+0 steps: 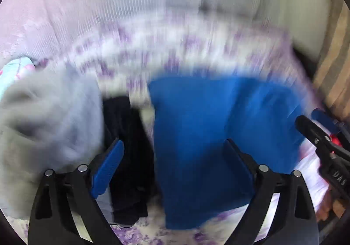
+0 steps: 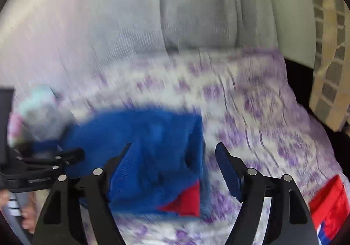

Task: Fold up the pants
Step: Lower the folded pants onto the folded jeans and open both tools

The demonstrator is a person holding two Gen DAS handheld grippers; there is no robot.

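Observation:
The blue pants (image 1: 207, 135) lie folded flat on the purple-flowered bedspread (image 1: 175, 52). In the right wrist view the blue pants (image 2: 153, 146) show a red patch (image 2: 186, 201) at the near corner. My left gripper (image 1: 172, 157) is open and empty, hovering above the pants' left edge. My right gripper (image 2: 175, 161) is open and empty above the pants' right edge. Both views are blurred by motion. The right gripper also shows at the right edge of the left wrist view (image 1: 323, 142).
A grey garment (image 1: 48, 124) and a black garment (image 1: 129, 157) lie left of the pants. A red and blue garment (image 2: 330, 205) lies at the bed's near right. A pale wall rises behind the bed (image 2: 153, 15). A patterned cushion (image 2: 328, 70) stands at the right.

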